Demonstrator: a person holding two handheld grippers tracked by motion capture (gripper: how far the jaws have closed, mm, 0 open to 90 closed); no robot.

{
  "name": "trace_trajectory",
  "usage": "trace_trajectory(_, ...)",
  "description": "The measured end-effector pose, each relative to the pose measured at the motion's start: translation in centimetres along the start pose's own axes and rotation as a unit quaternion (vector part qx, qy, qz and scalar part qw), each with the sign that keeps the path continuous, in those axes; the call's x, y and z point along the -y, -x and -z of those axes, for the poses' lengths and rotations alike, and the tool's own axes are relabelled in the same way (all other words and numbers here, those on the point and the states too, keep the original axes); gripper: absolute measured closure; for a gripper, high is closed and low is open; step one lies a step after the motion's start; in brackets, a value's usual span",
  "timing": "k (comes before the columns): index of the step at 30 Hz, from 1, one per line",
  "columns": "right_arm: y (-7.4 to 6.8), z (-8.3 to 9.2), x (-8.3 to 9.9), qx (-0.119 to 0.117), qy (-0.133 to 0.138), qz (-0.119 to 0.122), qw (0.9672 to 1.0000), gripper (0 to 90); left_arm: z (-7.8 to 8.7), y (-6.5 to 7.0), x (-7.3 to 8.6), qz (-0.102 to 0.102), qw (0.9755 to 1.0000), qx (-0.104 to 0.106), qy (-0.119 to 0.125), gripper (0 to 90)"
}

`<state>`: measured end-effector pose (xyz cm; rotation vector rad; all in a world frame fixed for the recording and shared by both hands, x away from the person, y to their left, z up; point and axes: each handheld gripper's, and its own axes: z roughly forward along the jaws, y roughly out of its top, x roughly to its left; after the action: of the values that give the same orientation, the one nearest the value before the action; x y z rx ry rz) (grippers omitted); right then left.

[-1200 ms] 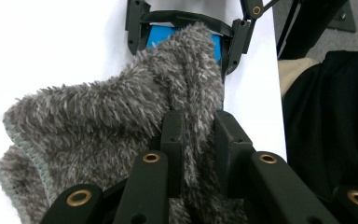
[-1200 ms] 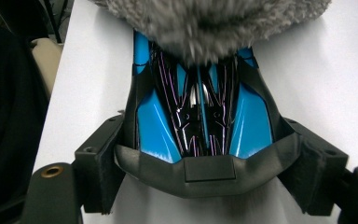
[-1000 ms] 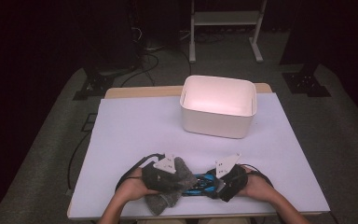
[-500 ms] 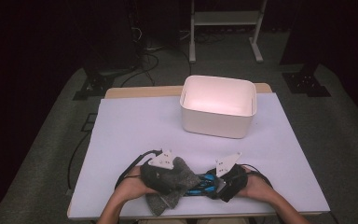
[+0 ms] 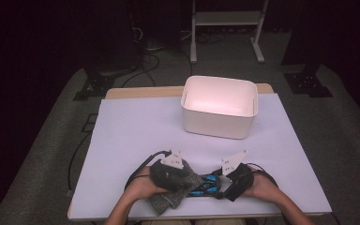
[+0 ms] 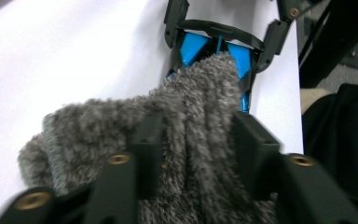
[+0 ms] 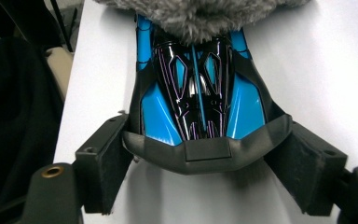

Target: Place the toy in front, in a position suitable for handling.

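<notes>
A blue and black toy car [image 5: 205,185] lies near the table's front edge between my two grippers. A grey fuzzy cloth [image 5: 177,189] is draped over its nose. My left gripper [image 5: 187,182] has just been closing, and it is now shut on the bunched cloth [image 6: 191,126], with the car [image 6: 214,46] beyond. My right gripper [image 5: 218,187] has also just closed a little. Its pads [image 7: 106,164] press on the car's black rear [image 7: 200,154]. The cloth [image 7: 191,14] hides the car's front end.
A white open box [image 5: 218,125] stands at the back middle of the pale table [image 5: 140,131]. Black cables loop from both grippers near the front edge. Dark floor and stands surround the table.
My left gripper has shifted slightly right and regripped the cloth, which now sits bunched over the car's nose. The right gripper and the car stay put.
</notes>
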<state>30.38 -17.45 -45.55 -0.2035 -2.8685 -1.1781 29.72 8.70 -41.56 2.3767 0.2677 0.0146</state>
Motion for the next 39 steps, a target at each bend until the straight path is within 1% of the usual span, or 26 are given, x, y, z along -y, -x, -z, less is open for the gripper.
trace_trajectory(1,-0.1,0.0,-0.3,0.003,-0.012,0.001,0.9999,23.4,0.3,0.3,-0.3,-0.017,0.9996,-0.024,0.0,72.8)
trace_trajectory(2,-0.1,0.0,-0.3,0.003,-0.012,0.001,0.9999,23.4,0.3,0.3,-0.3,-0.017,0.9996,-0.024,0.0,76.8)
trace_trajectory(3,-0.2,0.0,-0.5,0.006,-0.019,0.001,0.9998,23.5,0.3,0.4,-0.4,-0.018,0.9994,-0.03,0.002,78.0)
trace_trajectory(4,-0.3,0.0,-0.6,0.008,-0.019,0.007,0.9998,23.6,0.4,0.8,-0.7,-0.037,0.9987,-0.034,-0.009,78.3)
trace_trajectory(5,-0.3,-0.1,-0.6,0.01,-0.019,0.008,0.9997,23.5,0.4,0.8,-0.7,-0.037,0.9987,-0.034,-0.009,78.3)
trace_trajectory(8,-0.3,-0.3,-0.8,0.009,-0.018,0.01,0.9998,23.6,0.2,0.8,-1.1,-0.038,0.999,-0.023,-0.01,78.3)
trace_trajectory(11,-0.2,-0.4,-0.9,0.007,-0.017,0.009,0.9998,23.6,0.1,0.8,-1.6,-0.042,0.9989,-0.018,-0.012,78.4)
trace_trajectory(13,-0.1,-0.5,-1.0,0.007,-0.016,0.011,0.9998,23.5,-0.4,1.0,-2.4,-0.051,0.9987,-0.005,-0.008,78.5)
trace_trajectory(14,-0.1,-0.7,-1.1,0.006,-0.013,0.01,0.9998,23.5,-1.3,1.4,-3.3,-0.065,0.9976,0.005,-0.022,78.7)
trace_trajectory(15,-0.1,-0.7,-1.1,0.006,-0.013,0.01,0.9998,23.5,-1.3,1.4,-3.3,-0.065,0.9976,0.005,-0.022,78.7)
trace_trajectory(16,-0.1,-0.9,-1.3,0.005,-0.012,0.011,0.9999,23.5,-2.2,1.8,-4.2,-0.081,0.996,0.014,-0.034,78.7)
trace_trajectory(17,-0.2,-1.0,-1.3,0.005,-0.01,0.011,0.9999,23.5,-2.2,1.8,-4.2,-0.081,0.996,0.014,-0.034,78.7)
trace_trajectory(19,-0.2,-1.0,-1.3,0.005,-0.011,0.009,0.9999,23.5,-2.9,2.1,-4.8,-0.101,0.9936,0.017,-0.048,78.8)
trace_trajectory(21,-0.2,-0.9,-1.1,0.006,-0.009,0.008,0.9999,23.6,-2.6,2.0,-4.6,-0.1,0.9937,0.022,-0.048,78.8)
trace_trajectory(23,-0.3,-0.9,-1.1,0.008,-0.008,0.007,0.9999,23.6,-2.3,2.0,-4.2,-0.092,0.9944,0.028,-0.042,78.8)
trace_trajectory(26,-0.3,-0.9,-1.2,0.008,-0.008,0.009,0.9999,23.6,-2.2,2.1,-4.0,-0.09,0.9947,0.03,-0.04,78.8)
trace_trajectory(28,-0.2,-1.0,-1.2,0.007,-0.006,0.008,0.9999,23.6,-2.6,2.4,-4.2,-0.092,0.9946,0.032,-0.038,78.5)
trace_trajectory(31,-0.1,-1.0,-1.0,0.004,-0.001,0.005,1.0,23.6,-3.1,2.4,-4.6,-0.094,0.9943,0.034,-0.038,78.2)
trace_trajectory(32,-0.1,-1.0,-1.0,0.004,0.0,0.003,1.0,23.6,-3.7,2.3,-5.1,-0.098,0.994,0.028,-0.041,78.2)
trace_trajectory(33,-0.1,-1.0,-0.9,0.002,0.001,0.001,1.0,23.7,-3.7,2.3,-5.1,-0.098,0.994,0.028,-0.041,78.3)
trace_trajectory(34,-0.1,-1.0,-0.9,0.002,0.002,0.0,1.0,23.6,-3.9,2.1,-5.4,-0.1,0.9935,0.022,-0.05,78.4)
trace_trajectory(35,0.0,-0.9,-0.8,0.001,0.002,-0.001,1.0,23.7,-3.9,2.1,-5.4,-0.1,0.9935,0.022,-0.05,78.4)
trace_trajectory(36,-0.1,-0.9,-0.8,0.0,0.003,-0.001,1.0,23.7,-3.6,1.9,-5.5,-0.101,0.9934,0.012,-0.053,78.4)
trace_trajectory(37,-0.1,-1.0,-0.9,0.001,0.002,0.0,1.0,23.7,-3.3,1.7,-5.4,-0.098,0.9939,0.009,-0.05,78.3)
trace_trajectory(39,-0.1,-1.0,-0.9,0.003,0.002,-0.002,1.0,23.7,-3.2,1.5,-5.4,-0.097,0.994,0.006,-0.05,78.3)
